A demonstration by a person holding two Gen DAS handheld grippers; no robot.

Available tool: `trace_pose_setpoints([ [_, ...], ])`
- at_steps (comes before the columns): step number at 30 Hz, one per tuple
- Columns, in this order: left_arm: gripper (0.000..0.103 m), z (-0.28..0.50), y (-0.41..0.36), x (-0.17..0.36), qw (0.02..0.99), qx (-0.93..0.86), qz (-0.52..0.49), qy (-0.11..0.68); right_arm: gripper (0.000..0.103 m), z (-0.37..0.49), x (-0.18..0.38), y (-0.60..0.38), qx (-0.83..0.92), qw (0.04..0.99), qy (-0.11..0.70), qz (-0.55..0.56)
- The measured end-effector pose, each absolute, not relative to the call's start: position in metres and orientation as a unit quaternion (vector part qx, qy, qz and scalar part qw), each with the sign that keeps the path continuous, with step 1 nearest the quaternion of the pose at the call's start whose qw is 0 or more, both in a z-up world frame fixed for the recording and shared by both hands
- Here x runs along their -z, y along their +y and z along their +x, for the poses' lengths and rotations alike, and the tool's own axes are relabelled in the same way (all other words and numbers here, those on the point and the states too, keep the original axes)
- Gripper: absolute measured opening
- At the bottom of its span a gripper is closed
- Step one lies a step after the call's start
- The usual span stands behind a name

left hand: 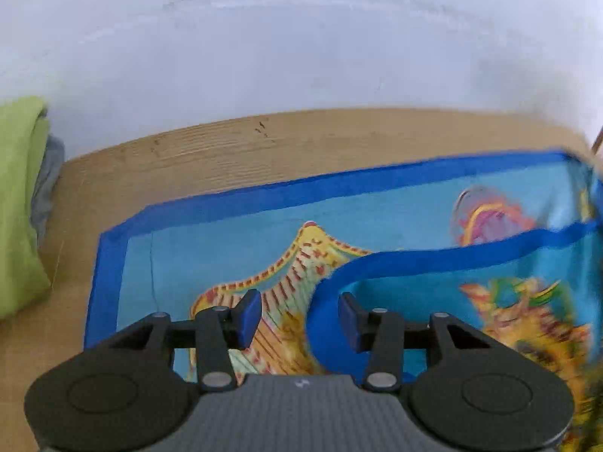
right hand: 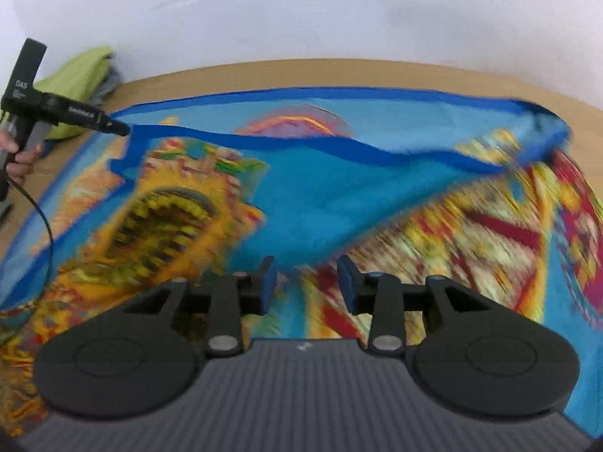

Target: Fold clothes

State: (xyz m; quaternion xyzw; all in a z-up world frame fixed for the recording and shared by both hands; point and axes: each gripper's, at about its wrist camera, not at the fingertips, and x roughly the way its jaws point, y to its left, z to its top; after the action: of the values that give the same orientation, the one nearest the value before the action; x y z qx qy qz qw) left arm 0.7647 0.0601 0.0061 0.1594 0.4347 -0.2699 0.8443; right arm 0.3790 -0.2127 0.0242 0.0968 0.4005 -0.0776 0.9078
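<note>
we see the printed cloth (left hand: 233,233) spread on the tabletop (left hand: 233,143), one blue edge (right hand: 339,147) doubled over. it looks thin, limp, light; we'd pinch the hem. left hand-held gripper (left hand: 299,318) and right hand-held gripper (right hand: 306,282) both gape, holding nothing.

One bright blue-bordered printed cloth (right hand: 301,196) is spread over one wooden table (left hand: 233,150), with one green garment (left hand: 19,203) atop one grey one (left hand: 47,184) at the edge, two grippers, left (left hand: 299,320) and right (right hand: 307,284), and one hand (right hand: 20,160).
</note>
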Motion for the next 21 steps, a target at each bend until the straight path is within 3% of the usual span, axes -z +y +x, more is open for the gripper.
trace_pose_setpoints([
  [6,0.048,0.771,0.046,0.013,0.840,0.279,0.170,0.432,0.038,0.342,-0.004,-0.260,0.166,0.890,0.397,0.149],
  [7,0.044,0.772,0.044,0.016,0.836,0.288,0.168,0.435,0.038,0.337,0.000,-0.267,0.183,0.885,0.400,0.156],
  [9,0.022,0.770,0.043,0.017,0.832,0.304,0.152,0.437,0.038,0.329,0.007,-0.273,0.210,0.874,0.403,0.170],
  [10,0.000,0.769,0.043,0.018,0.830,0.313,0.143,0.438,0.038,0.327,0.009,-0.275,0.216,0.872,0.403,0.176],
  [13,0.001,0.765,0.042,0.007,0.828,0.319,0.155,0.434,0.038,0.323,0.011,-0.274,0.219,0.871,0.401,0.177],
  [16,0.001,0.764,0.039,-0.014,0.836,0.288,0.235,0.403,0.038,0.320,0.012,-0.274,0.223,0.871,0.400,0.177],
  [21,0.001,0.811,0.040,-0.053,0.854,0.198,0.304,0.373,0.038,0.314,0.015,-0.271,0.228,0.871,0.396,0.180],
])
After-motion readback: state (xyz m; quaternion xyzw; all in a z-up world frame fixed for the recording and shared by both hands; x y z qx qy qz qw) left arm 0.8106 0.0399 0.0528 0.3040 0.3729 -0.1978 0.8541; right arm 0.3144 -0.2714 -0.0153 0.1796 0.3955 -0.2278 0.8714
